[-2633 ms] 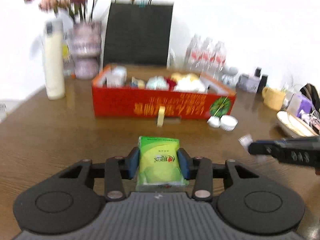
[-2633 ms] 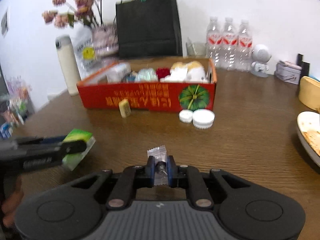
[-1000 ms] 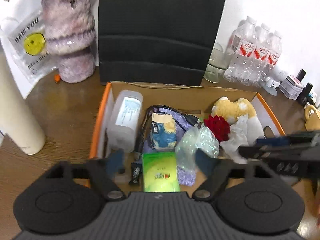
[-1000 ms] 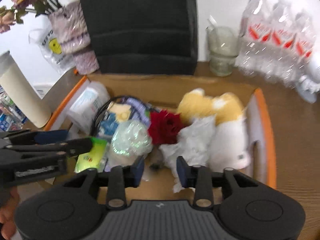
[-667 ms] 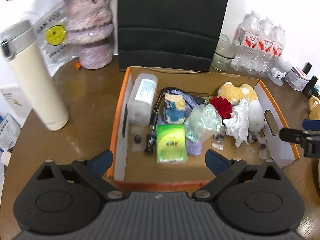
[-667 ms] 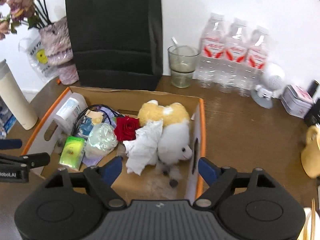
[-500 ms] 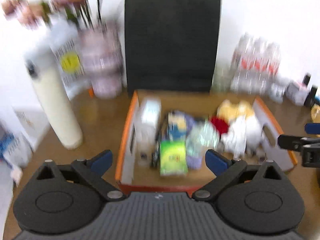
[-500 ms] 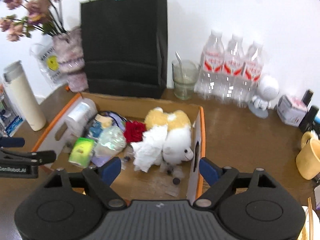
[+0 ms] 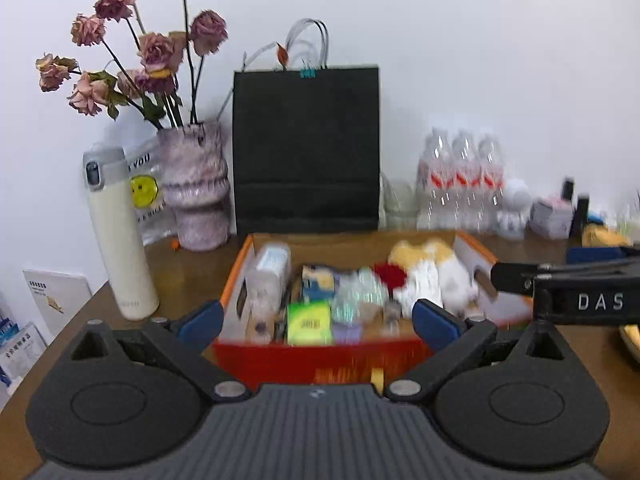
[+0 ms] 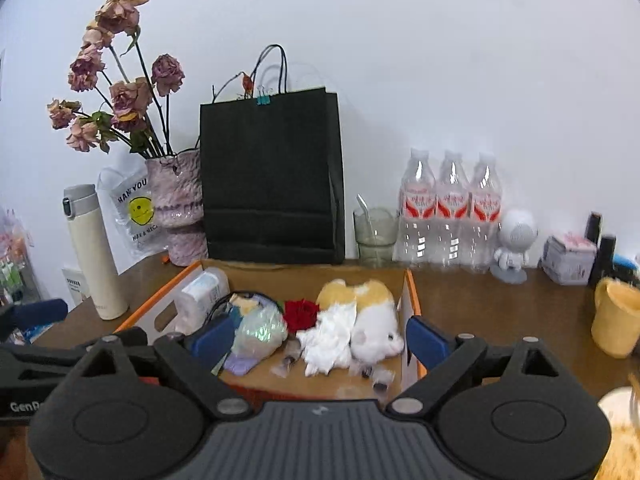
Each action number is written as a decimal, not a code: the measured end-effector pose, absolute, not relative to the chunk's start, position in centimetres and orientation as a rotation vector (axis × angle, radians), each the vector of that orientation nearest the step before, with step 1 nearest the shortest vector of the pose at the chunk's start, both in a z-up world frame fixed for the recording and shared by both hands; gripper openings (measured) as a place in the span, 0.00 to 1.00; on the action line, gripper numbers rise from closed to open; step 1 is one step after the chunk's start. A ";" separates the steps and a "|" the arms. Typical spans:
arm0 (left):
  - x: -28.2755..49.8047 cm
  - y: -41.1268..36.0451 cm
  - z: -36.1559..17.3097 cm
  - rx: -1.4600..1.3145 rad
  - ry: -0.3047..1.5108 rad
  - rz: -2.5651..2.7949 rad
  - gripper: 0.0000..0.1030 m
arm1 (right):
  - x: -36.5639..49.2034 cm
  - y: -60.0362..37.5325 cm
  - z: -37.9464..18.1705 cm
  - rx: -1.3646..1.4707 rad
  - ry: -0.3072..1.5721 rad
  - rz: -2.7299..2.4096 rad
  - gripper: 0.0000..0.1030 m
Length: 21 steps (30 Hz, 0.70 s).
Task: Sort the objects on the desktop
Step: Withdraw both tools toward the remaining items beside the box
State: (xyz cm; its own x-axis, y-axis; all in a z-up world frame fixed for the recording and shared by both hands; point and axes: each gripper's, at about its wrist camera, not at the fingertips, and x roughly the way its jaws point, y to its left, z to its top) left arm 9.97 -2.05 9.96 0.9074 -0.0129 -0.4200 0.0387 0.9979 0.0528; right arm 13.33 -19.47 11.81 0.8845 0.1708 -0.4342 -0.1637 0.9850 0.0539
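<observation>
From the left wrist view, the left gripper [image 9: 316, 320] is seen with its blue-padded fingers [image 9: 200, 320] spread wide apart and nothing between them. The red cardboard box [image 9: 320, 354] is seen just ahead on the wooden table [image 9: 188, 268], its long axis running across the picture from left to right. The green tissue pack [image 9: 309, 323] is seen lying flat inside the box, close to the near wall, with its long axis pointing away from the camera toward the back wall. Beside it are seen a clear plastic bottle [image 9: 267, 276] on the left and a crumpled clear wrapper [image 9: 356, 292] on the right; the contents are blurred. The right gripper [image 9: 560, 276] is seen entering from the right edge, level with the box's right end. A cream flask [image 9: 118, 236] and a black paper bag [image 9: 306, 148] are seen standing behind.

From the right wrist view, the right gripper [image 10: 318, 340] is seen with its jaws just opened further, its fingers [image 10: 426, 342] standing far apart and empty. The box [image 10: 412, 308] is seen from its right end. A plush toy [image 10: 368, 316], a red rose [image 10: 301, 312] and white tissue paper [image 10: 328, 340] are seen lying inside, with small wrapped candies [image 10: 376, 376] on the box floor near the front. Whether the tissue pack shows here cannot be told, as it is hidden by the left finger. Three water bottles [image 10: 452, 216] are seen standing against the wall.
</observation>
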 end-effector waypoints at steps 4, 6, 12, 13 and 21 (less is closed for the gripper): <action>6.6 -1.7 7.7 0.072 0.463 -0.025 1.00 | 9.8 -20.0 9.8 0.017 0.443 0.202 0.91; 5.0 -1.5 6.6 0.055 0.483 -0.045 1.00 | 8.3 -20.1 8.8 0.010 0.467 0.208 0.91; 0.6 -0.5 4.4 -0.001 0.531 -0.057 1.00 | 3.8 -19.9 5.7 -0.011 0.565 0.231 0.91; 0.0 -0.5 4.1 -0.002 0.544 -0.054 1.00 | 3.0 -19.8 5.2 -0.019 0.577 0.235 0.91; -4.5 0.3 2.1 -0.049 0.609 -0.068 1.00 | -2.1 -21.4 3.3 0.003 0.642 0.220 0.92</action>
State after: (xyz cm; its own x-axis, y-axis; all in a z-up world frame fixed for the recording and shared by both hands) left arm -4.50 0.29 2.11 0.8181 -0.0780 -0.5697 0.0491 0.9966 -0.0659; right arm -2.06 -21.40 3.34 0.7785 0.2043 -0.5934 -0.2025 0.9767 0.0706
